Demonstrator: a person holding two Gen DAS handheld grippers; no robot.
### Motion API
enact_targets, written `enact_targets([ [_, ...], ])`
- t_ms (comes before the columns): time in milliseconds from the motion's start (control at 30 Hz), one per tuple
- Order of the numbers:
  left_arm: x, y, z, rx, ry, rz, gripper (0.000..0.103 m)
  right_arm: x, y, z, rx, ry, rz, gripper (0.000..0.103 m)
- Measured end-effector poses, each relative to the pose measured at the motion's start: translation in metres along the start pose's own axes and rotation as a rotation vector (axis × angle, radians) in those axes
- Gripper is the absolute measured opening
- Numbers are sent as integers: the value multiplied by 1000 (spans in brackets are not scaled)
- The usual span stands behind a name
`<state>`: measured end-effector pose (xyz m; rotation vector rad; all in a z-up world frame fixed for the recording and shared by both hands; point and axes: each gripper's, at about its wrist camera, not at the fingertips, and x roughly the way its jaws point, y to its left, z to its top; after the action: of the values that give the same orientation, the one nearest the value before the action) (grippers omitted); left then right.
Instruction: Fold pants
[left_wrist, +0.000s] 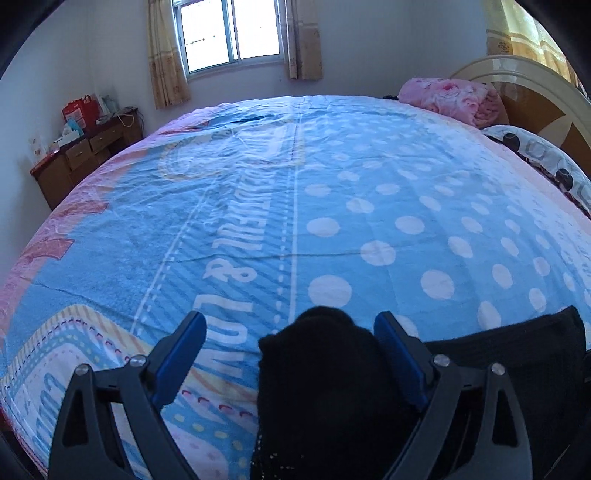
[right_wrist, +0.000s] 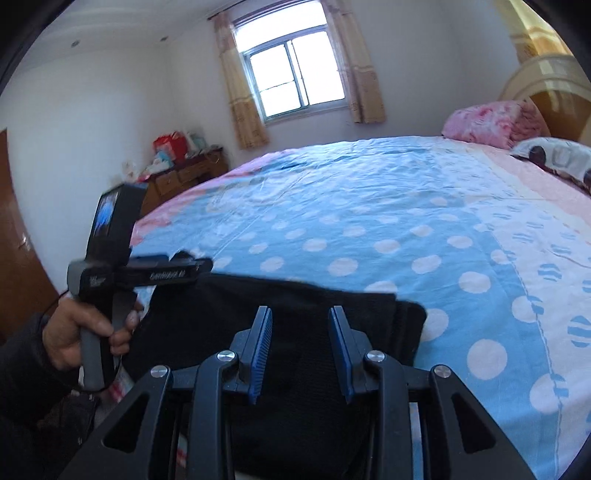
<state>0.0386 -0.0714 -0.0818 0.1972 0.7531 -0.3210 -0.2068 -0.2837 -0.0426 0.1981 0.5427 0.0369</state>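
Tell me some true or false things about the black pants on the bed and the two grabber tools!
1. The pants are black. True.
2. The left gripper is squeezed shut. False: its jaws stand wide apart, with a bunch of the pants between them.
3. The pants lie on a bedsheet that is blue with white dots. True.
4. The right gripper is pinching the pink blanket. False: its jaws are open over the pants, and the blanket sits far off near the headboard.
5. The curtains hide the whole window. False: they hang at its sides, and daylight comes through.
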Motion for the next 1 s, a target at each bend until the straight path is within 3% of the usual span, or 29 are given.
enact_targets([
  [300, -27, -7, -16, 78, -30, 29, 94, -10, -4, -25, 22, 102, -27, 34],
  [367, -34, -1, -17, 57, -22, -2, 94, -17, -5, -24, 42, 78, -22, 34],
  [433, -44, 8, -19, 16, -24, -67, 95, -31, -14, -19, 96, 0, -7, 35],
  [500, -56, 17, -20, -12, -60, -136, 100, -42, -32, -19, 189, -55, -7, 55],
  [567, -57, 20, -23, -9, -82, -153, 103, -51, -54, -23, 304, -85, -28, 65],
  [667, -43, 21, -31, -13, -32, -143, 103, -52, -82, -33, 463, -68, -15, 65],
  [733, -30, 20, -38, -27, 23, -167, 103, -50, -89, -35, 502, -69, 1, 65],
  [867, -10, 14, -49, -30, 100, -164, 103, -42, -77, -31, 435, -33, -37, 65],
  [1000, -11, 17, -52, -61, 115, -182, 103, -47, -68, -28, 372, -54, -92, 65],
])
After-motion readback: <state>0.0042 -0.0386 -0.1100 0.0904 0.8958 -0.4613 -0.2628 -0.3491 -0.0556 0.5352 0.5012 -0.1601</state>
